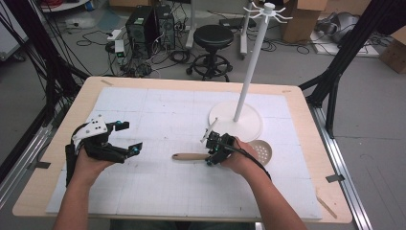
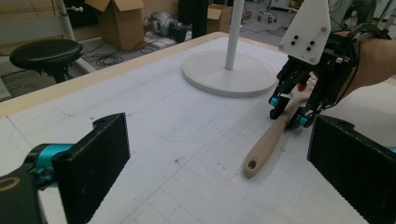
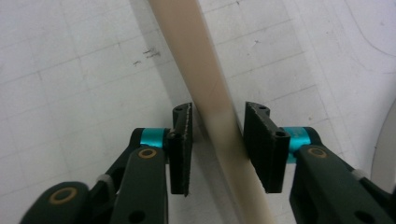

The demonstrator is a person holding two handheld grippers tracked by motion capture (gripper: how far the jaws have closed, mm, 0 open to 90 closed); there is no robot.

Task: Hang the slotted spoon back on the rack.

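Wooden and pale, the spoon's handle (image 3: 212, 93) lies flat on the white mat (image 1: 158, 110), with its holed bowl (image 1: 261, 151) beside the round foot of the white stand (image 1: 235, 120). The right gripper (image 1: 210, 152) sits over the handle, a jaw on each side, close but not squeezing yet. So the grab is almost made; lifting comes after. The left gripper (image 1: 129, 138) waits wide open, far off and holding nothing.
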